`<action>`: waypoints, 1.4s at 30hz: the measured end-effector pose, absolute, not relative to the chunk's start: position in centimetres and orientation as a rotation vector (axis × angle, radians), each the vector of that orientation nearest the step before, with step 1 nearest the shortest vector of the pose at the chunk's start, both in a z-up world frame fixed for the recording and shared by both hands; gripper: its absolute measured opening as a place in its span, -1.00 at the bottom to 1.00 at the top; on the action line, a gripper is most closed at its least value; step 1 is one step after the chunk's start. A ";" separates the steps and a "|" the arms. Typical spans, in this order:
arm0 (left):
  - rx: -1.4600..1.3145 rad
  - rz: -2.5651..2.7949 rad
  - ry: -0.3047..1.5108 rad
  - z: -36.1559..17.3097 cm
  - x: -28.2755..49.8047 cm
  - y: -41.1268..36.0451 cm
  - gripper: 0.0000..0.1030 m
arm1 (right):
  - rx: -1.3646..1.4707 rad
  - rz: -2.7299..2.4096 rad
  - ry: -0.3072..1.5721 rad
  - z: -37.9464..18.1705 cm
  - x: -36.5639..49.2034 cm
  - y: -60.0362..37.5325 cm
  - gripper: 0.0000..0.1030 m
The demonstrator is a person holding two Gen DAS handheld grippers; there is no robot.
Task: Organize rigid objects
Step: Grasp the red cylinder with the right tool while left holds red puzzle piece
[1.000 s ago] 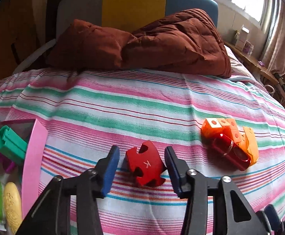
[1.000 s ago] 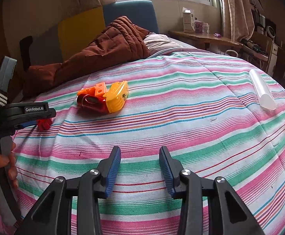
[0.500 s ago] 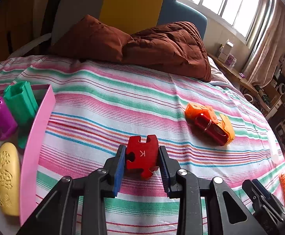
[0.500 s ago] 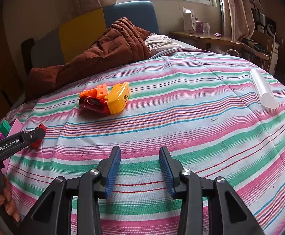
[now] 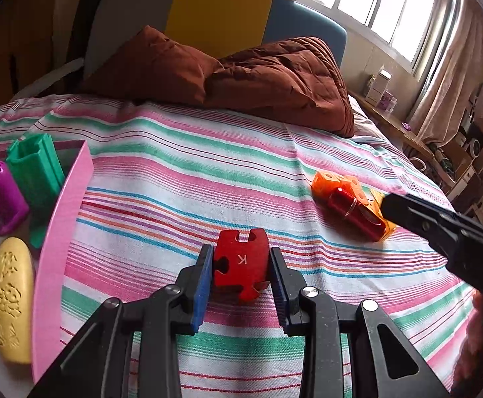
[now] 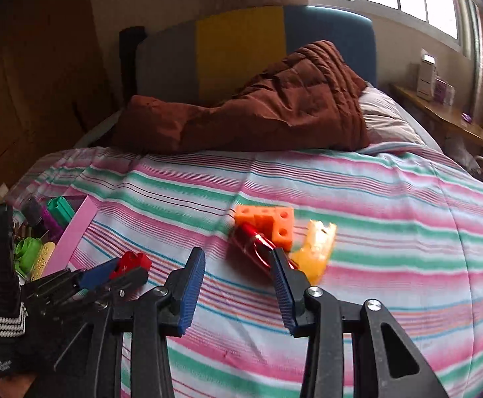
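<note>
Left tongs gripping the red puzzle piece; right tongs open over the bedspread.

My left tongs [image 5: 241, 273] had both blue pads pressed on the red puzzle piece [image 5: 241, 265] marked K; my right tongs [image 6: 238, 275] stood open, empty, their right pad just before the red cylinder [image 6: 253, 242]. Left of the left tongs sat the pink tray [image 5: 59, 242], holding a yellow oval piece [image 5: 9, 298], a purple thimble shape [image 5: 4, 195] and a green block [image 5: 35, 169].

In the lower middle of the frame the right gripper [image 6: 238, 285] has its blue pads apart, with only the striped bedsheet [image 6: 390, 232] between them. Just above it lie an orange block [image 6: 268, 220], a red cylinder [image 6: 253, 240] and a yellow piece [image 6: 317, 248]. At lower left, the left gripper [image 6: 115, 270] clamps a red piece [image 6: 133, 262] beside a pink tray [image 6: 72, 242].
</note>
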State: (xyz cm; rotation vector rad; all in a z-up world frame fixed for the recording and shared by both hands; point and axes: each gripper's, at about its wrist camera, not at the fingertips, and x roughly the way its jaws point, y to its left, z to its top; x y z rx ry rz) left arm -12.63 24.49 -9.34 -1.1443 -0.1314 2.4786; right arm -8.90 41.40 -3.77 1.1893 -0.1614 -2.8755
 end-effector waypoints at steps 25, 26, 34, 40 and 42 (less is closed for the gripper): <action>-1.132 2.469 -0.162 -9.7 -12.7 24.2 -0.32 | 1.415 -2.815 -0.167 -8.6 -10.6 41.3 -0.50; -1.132 2.469 -0.164 -9.7 -12.7 24.2 -0.32 | 1.403 -2.823 -0.205 -8.6 -9.9 41.4 -0.50; -1.136 2.473 -0.149 -9.6 -12.6 24.3 -0.32 | 1.372 -2.889 -0.384 -8.5 -4.4 41.1 -0.49; -1.146 2.477 -0.130 -9.6 -12.6 24.5 -0.32 | 1.354 -2.967 -0.359 -8.5 -1.4 39.7 -0.49; -1.152 2.475 -0.125 -9.5 -12.7 24.6 -0.32 | 1.346 -3.007 -0.309 -8.6 -1.0 39.0 -0.49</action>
